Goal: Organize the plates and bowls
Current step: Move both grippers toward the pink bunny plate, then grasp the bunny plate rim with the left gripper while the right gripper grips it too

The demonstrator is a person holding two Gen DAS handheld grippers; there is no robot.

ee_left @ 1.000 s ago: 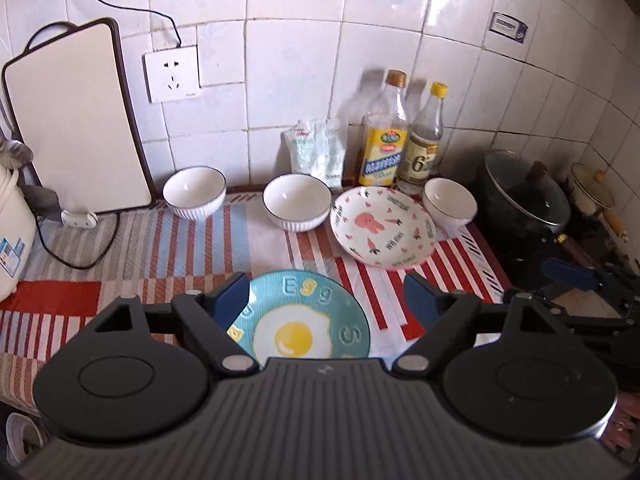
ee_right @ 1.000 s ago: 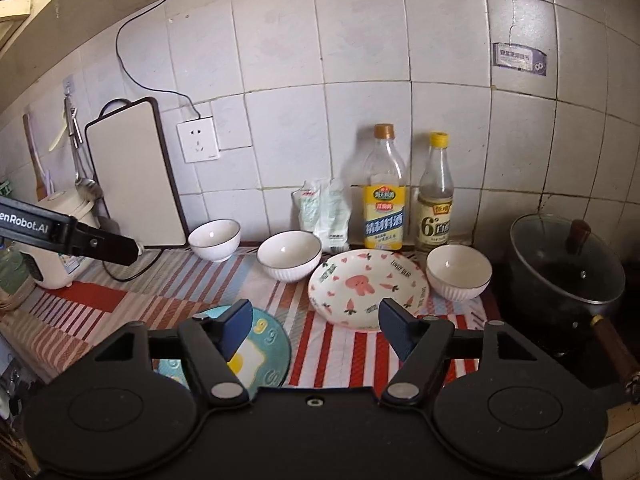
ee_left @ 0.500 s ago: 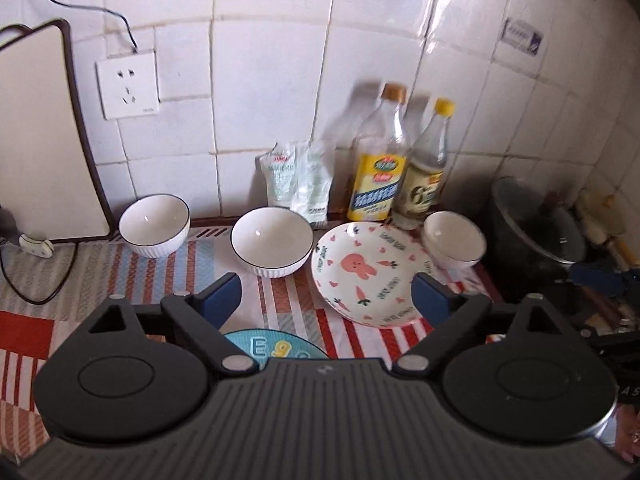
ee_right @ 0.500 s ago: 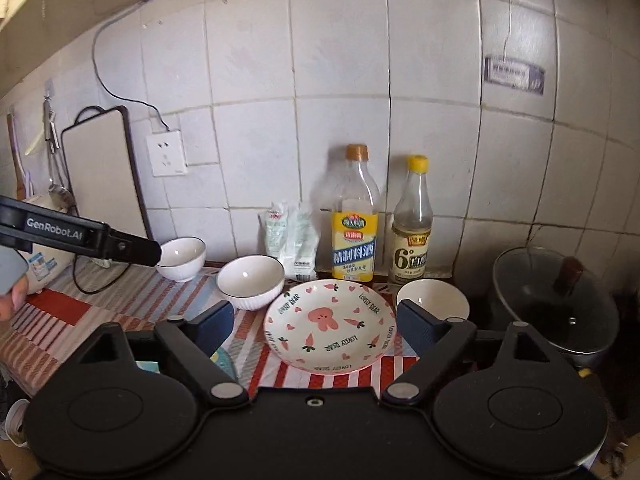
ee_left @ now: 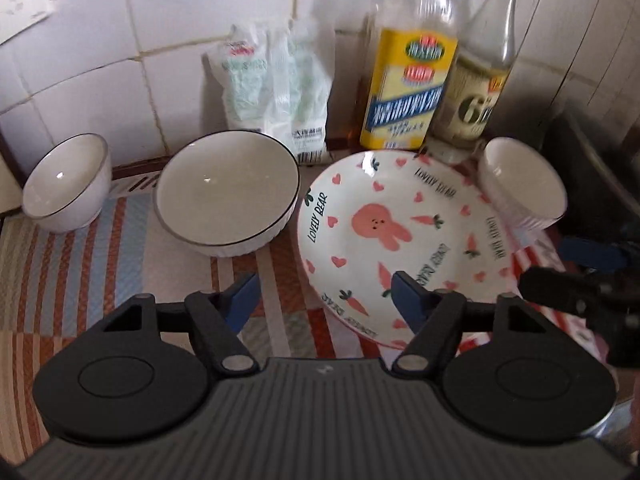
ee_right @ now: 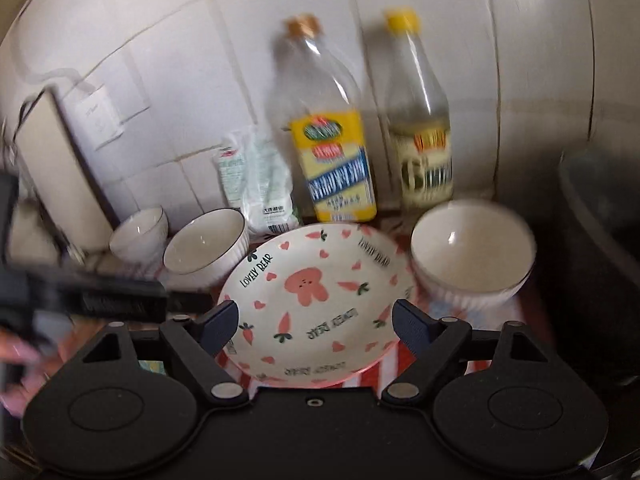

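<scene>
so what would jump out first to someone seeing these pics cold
The pink bunny plate printed with hearts and carrots grabs the eye first, lying mid-counter on the striped cloth with the right gripper open just above its near edge. Three white bowls flank it: two to its left and one on its right. Behind stand two bottles against the tiled wall, a yellow-labelled bottle and a yellow-capped bottle.

plate (ee_left: 384,240) "LOVELY BEAR", bottle label (ee_left: 476,114) "6"
</scene>
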